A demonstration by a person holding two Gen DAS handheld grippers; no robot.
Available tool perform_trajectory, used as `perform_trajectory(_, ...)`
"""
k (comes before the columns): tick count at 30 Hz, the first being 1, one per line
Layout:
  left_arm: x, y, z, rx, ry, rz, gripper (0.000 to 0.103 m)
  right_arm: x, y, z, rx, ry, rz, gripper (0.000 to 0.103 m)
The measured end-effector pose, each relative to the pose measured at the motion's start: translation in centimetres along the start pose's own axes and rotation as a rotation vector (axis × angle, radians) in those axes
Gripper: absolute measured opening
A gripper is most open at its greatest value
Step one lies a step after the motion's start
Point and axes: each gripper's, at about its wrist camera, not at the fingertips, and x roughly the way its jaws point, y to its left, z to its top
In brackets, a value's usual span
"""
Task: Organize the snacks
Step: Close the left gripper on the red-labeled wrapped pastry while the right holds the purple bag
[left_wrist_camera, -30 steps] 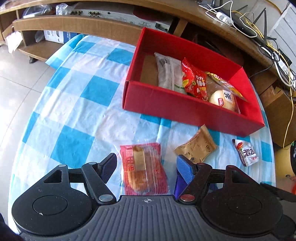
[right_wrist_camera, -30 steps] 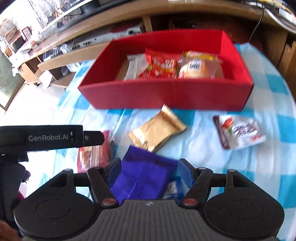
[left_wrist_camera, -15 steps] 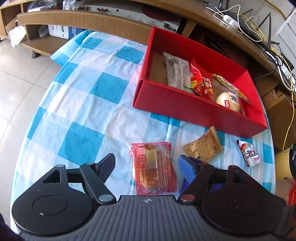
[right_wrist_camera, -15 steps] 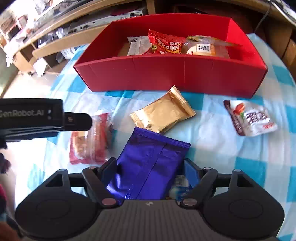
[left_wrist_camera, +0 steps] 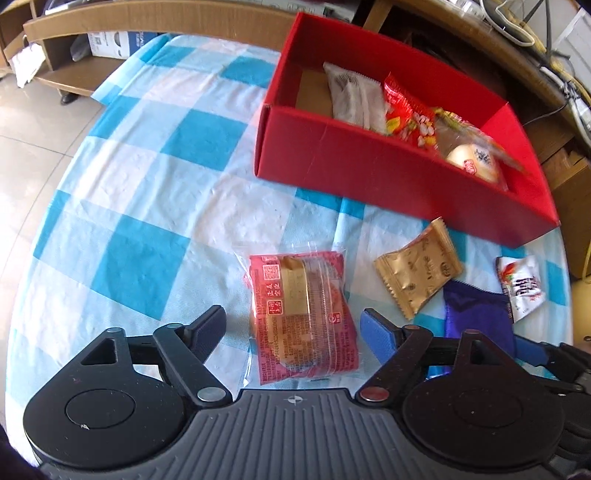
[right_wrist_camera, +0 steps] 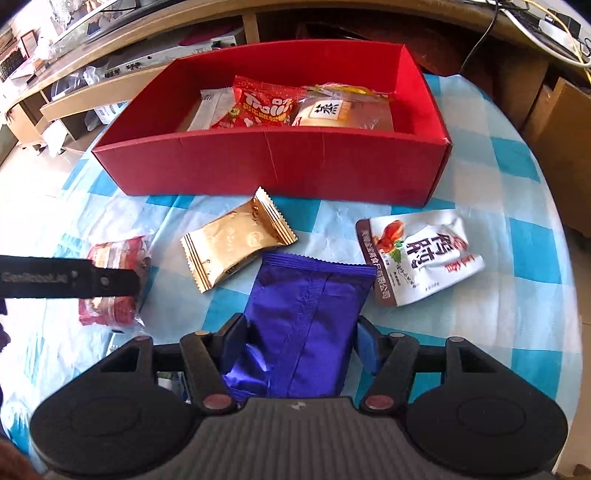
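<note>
A red clear-wrapped cake packet [left_wrist_camera: 299,317] lies flat on the checked tablecloth between the fingers of my left gripper [left_wrist_camera: 293,328]. The jaws are opening, and neither pad touches the packet. My right gripper [right_wrist_camera: 301,341] points down over a purple packet [right_wrist_camera: 306,310] on the cloth. Its jaws are closing, the pads meet the packet's two long edges, and the foil crumples near the left pad. Behind them stands the red box [right_wrist_camera: 269,162] with three snack packets inside. A gold packet [right_wrist_camera: 236,243] and a white packet [right_wrist_camera: 421,254] lie loose in front of it.
In the box [left_wrist_camera: 369,162] a grey packet [left_wrist_camera: 354,96], a red bag [left_wrist_camera: 406,114] and a bun packet [left_wrist_camera: 472,155] lie side by side. Wooden shelving [left_wrist_camera: 110,22] runs behind the round table. The tiled floor [left_wrist_camera: 22,122] shows at the left.
Both grippers have sunk toward the cloth. The left jaws have spread wider around the cake packet. The right jaws have come in against the purple packet, which now reaches further between them.
</note>
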Motion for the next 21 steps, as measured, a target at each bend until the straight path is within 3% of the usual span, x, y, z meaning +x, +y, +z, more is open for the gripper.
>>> perform_trajectory(5,0.2,-0.8,-0.1,0.036,-0.028,0.054,0.089,0.7,0.0,0.1,-0.016,-0.025,-0.014,0.079)
perform_trajectory(8,0.2,-1.2,-0.4,0.072,-0.036,0.083,0.084,0.9,0.4,0.0,-0.038,-0.031,-0.018,0.085)
perform_trajectory(12,-0.2,-1.5,-0.7,0.105,-0.036,0.083,0.074,1.4,0.4,-0.1,-0.036,-0.02,0.029,0.103)
perform_trajectory(19,-0.4,-1.9,-1.0,0.141,-0.042,0.074,0.068,1.5,1.1,-0.4,-0.094,-0.023,-0.014,0.103)
perform_trajectory(21,-0.6,-1.9,-1.1,0.145,-0.04,0.06,0.063,1.0,0.9,-0.3,-0.084,-0.03,-0.049,0.084)
